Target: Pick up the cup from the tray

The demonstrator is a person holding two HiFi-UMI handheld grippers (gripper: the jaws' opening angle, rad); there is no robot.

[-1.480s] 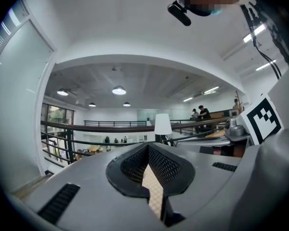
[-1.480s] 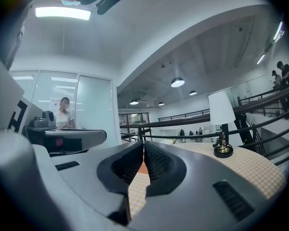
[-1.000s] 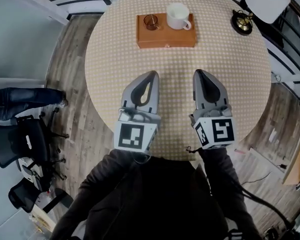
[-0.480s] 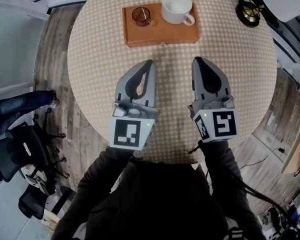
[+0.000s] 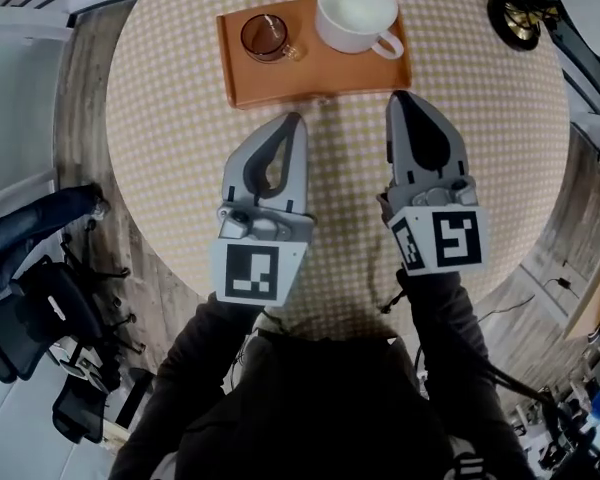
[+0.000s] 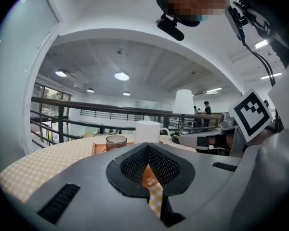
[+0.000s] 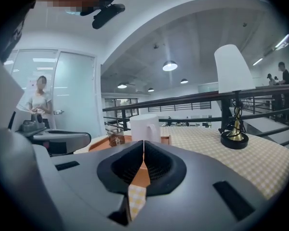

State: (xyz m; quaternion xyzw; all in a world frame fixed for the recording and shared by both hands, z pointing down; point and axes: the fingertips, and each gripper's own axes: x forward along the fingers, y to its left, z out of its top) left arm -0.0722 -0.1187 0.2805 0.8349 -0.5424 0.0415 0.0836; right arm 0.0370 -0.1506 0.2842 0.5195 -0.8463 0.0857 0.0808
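As you see it, tray [image 5: 320,86]: one white cup [image 5: 355,8], one brown glass [image 5: 265,36].
Left gripper [image 5: 295,120], right gripper [image 5: 405,98]: fingers [image 5: 425,148] pressed together, empty.

bare checked table [image 5: 180,168] runs as an open lane between the left gripper [image 5: 292,118] and the right gripper [image 5: 400,96], both with jaws together, up to the near rim of the tray [image 5: 320,73] just ahead of their tips. on the tray the white cup [image 5: 355,10] fills the right end, handle jutting toward the right gripper, with a gap of bare tray before the glass cup [image 5: 265,38] at the left end. the lamp base [image 5: 520,13] stands well apart to the right, open cloth between.
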